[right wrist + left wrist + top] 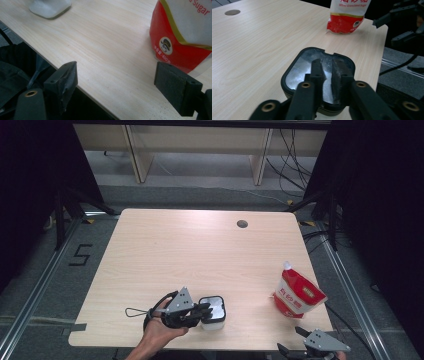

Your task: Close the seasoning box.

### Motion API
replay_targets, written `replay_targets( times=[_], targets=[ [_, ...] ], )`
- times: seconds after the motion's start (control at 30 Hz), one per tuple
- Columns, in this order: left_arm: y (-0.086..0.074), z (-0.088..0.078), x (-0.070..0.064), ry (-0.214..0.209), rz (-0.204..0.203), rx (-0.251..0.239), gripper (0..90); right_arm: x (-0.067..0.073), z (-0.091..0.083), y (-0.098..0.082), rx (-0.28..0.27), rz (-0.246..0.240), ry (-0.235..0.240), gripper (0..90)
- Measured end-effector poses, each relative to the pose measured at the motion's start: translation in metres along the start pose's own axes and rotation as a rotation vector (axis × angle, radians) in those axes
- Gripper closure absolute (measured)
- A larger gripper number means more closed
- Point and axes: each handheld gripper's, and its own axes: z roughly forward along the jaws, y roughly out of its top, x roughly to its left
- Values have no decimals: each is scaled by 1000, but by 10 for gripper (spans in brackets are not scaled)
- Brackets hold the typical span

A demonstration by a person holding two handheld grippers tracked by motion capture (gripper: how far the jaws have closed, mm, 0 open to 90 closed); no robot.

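On the table (165, 250), near its front edge, stands the tub (213, 312). The left gripper (204, 311) meets it from the left, and the left gripper view shows what the high view cannot: both jaws reach over the dark rim, a narrow gap between them, white powder on one pad, nothing clamped. The right gripper (115, 82) hangs wide apart off the front right corner, just short of the sugar bag (185, 32).
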Motion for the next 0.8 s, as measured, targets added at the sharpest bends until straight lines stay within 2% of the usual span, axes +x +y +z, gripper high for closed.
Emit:
replay_targets(
  times=[0.03, 0.07, 0.1, 0.13, 0.17, 0.2, 0.23, 0.27, 0.3, 0.33, 0.37, 0.43, 0.6, 0.63, 0.7, 0.8],
  targets=[
    [1, -2, 0, 5, -8, -9, 721, 3, -1, 0, 12, 34, -4, 198],
    [2, -4, 1, 6, -5, -12, 703, 3, -1, 0, 14, 36, -4, 198],
    [2, -5, 1, 6, -12, -10, 677, 1, 0, 0, 6, 12, -5, 198],
    [2, -7, 2, -2, -4, -17, 658, 2, -1, 0, 8, 16, -5, 198],
    [2, -8, 2, 9, -25, -11, 622, 3, -2, 0, 21, 40, -3, 198],
    [2, -9, 2, 1, -35, -14, 585, 0, 0, 0, 6, 1, 0, 198],
    [1, -11, 2, 2, -47, -17, 550, 0, 0, 0, 6, 2, 0, 198],
    [1, -12, 3, -6, -42, -17, 531, 0, 0, 0, 5, 3, 1, 199],
    [1, -13, 3, -7, -51, -13, 505, 1, 0, 0, 7, 18, -1, 199],
    [2, -15, 3, -19, -58, -8, 469, 4, -2, 0, 23, 52, -5, 200],
    [3, -16, 4, -23, -44, 0, 429, 3, -1, 0, 13, 26, -5, 201],
    [4, -20, 3, -4, -40, 15, 377, -1, 0, 0, -2, -9, -9, 203],
    [1, -29, 6, 30, -54, -3, 316, 0, 0, 0, 9, 10, 2, 203],
    [0, -31, 7, 30, -44, -4, 303, 0, 0, 0, 8, 9, 2, 203],
    [-2, -33, 9, 37, -43, 1, 286, -1, 1, 0, -4, -28, -5, 204],
    [-7, -35, 9, 42, -55, 9, 266, 0, 1, 0, -1, -25, -13, 204]
  ],
)
